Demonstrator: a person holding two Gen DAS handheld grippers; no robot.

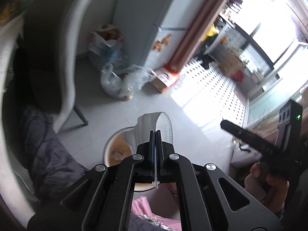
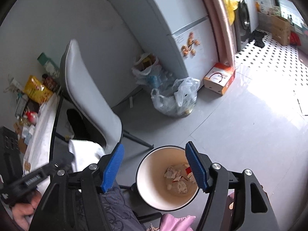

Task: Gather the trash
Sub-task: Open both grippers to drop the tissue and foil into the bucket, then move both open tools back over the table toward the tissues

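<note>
Pinched between the closed jaws of the left tongs [image 1: 156, 134], a pale strip of perforated paper or plastic [image 1: 163, 121] is held; its free end curls up and over beyond the tips, its long axis running forward along the fingers. Directly below and just ahead of those tips the cream-coloured trash bin [image 1: 111, 148] is seen, so the drop appears to turn on one relation only: the strip hangs above the bin's near rim, slightly to its far side. The left tongs are judged the nearer to the release, being tilted downward over the opening.

The right tongs [image 2: 154, 165] are held wide, nothing between the blue pads [image 2: 113, 165]; the bin [image 2: 146, 173] lies framed between them, with crumpled scraps [image 2: 179, 181] already at its bottom. They are pointed steeply down, the right hand [image 1: 265, 182] gripping the handle beside the left.

Farther off, a grey chair [image 2: 90, 100] stands to the left, then clear plastic bags [image 2: 173, 98] on the floor [image 2: 240, 134] before the refrigerator [image 2: 182, 28], with a cardboard box [image 2: 219, 79] beside it.
</note>
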